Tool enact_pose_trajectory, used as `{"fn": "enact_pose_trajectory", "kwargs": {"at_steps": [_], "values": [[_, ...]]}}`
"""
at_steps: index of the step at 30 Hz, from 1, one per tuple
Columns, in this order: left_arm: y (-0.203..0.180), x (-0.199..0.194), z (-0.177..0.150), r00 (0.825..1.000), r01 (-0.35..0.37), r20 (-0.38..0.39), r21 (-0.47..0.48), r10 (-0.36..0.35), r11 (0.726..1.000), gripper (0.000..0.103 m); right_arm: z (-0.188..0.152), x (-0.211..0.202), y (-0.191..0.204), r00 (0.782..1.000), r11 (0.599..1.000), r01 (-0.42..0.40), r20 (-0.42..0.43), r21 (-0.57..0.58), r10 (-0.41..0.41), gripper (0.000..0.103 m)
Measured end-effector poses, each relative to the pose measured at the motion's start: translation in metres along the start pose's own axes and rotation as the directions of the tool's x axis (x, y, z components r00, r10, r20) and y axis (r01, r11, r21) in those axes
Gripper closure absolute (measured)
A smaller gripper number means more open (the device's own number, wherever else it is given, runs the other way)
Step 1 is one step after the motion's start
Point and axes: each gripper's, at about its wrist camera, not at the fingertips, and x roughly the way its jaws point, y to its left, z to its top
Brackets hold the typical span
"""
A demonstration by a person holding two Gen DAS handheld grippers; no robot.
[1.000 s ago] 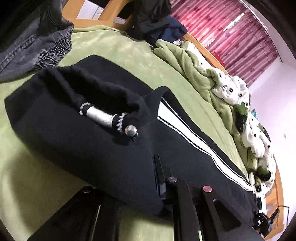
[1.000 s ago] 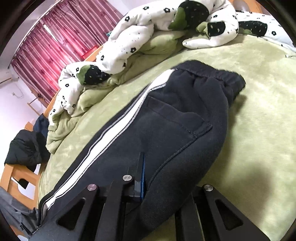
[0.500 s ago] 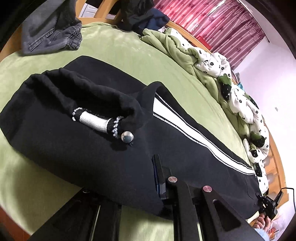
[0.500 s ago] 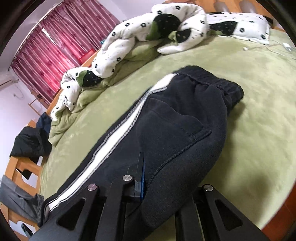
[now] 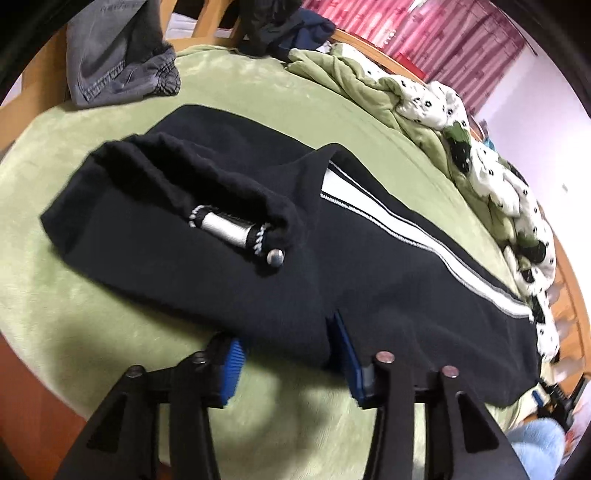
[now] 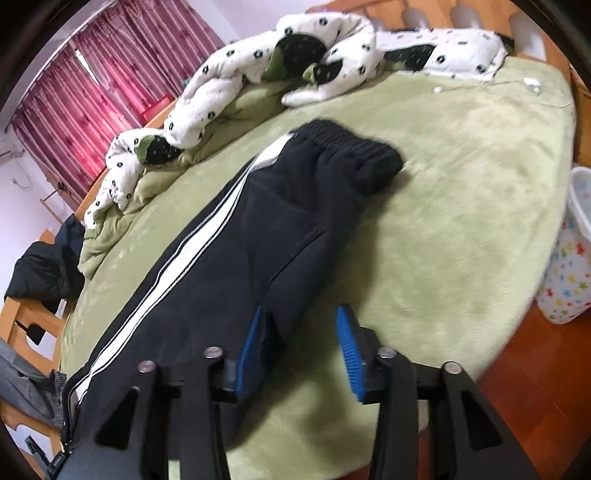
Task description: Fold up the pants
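Note:
Black pants [image 5: 207, 280] with a white side stripe [image 5: 406, 229] lie folded lengthwise on the green bed cover [image 5: 92, 343]. The leg ends, with a metal-tipped white cord [image 5: 275, 257], show in the left wrist view. The elastic waistband [image 6: 347, 147] shows in the right wrist view. My left gripper [image 5: 291, 363] is at the near edge of the leg, jaws opening, with the fabric edge loose between the blue pads [image 5: 231, 365]. My right gripper [image 6: 300, 352] sits at the near edge of the seat, jaws opening too, cloth lying beside its left pad [image 6: 251, 350].
A bunched white flowered quilt [image 6: 258, 62] and green blanket [image 5: 343, 77] line the far side. Grey jeans [image 5: 118, 62] and dark clothes [image 5: 280, 26] hang on the wooden frame. A star-patterned bin [image 6: 569, 258] stands on the wooden floor [image 6: 517, 369] at right.
Both grippers were shut on the near edge of the pants and have now opened off the cloth. Both views have drawn back, showing more of the bed's near edge.

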Motion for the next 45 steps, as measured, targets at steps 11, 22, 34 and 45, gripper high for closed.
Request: {"fn": "enact_pose_trajectory", "kwargs": {"at_steps": [11, 22, 34, 45], "values": [[-0.011, -0.026, 0.013, 1.000, -0.012, 0.000, 0.039, 0.012, 0.999, 0.048, 0.012, -0.002, -0.014, 1.000, 1.000, 0.012, 0.001, 0.020, -0.012, 0.047], [-0.026, -0.054, 0.011, 0.999, 0.020, 0.030, 0.058, -0.021, 0.998, 0.044, 0.027, 0.008, -0.017, 1.000, 0.999, 0.014, 0.007, -0.051, -0.014, 0.045], [-0.086, -0.024, 0.014, 0.997, 0.073, -0.010, 0.139, -0.073, 0.988, 0.040, 0.042, 0.019, -0.032, 1.000, 1.000, 0.002, -0.005, -0.001, -0.002, 0.044], [-0.083, -0.008, 0.012, 0.996, 0.074, -0.048, 0.124, -0.069, 0.989, 0.038, 0.043, 0.020, -0.031, 0.999, 0.999, 0.035, -0.003, -0.026, -0.035, 0.043]]}}
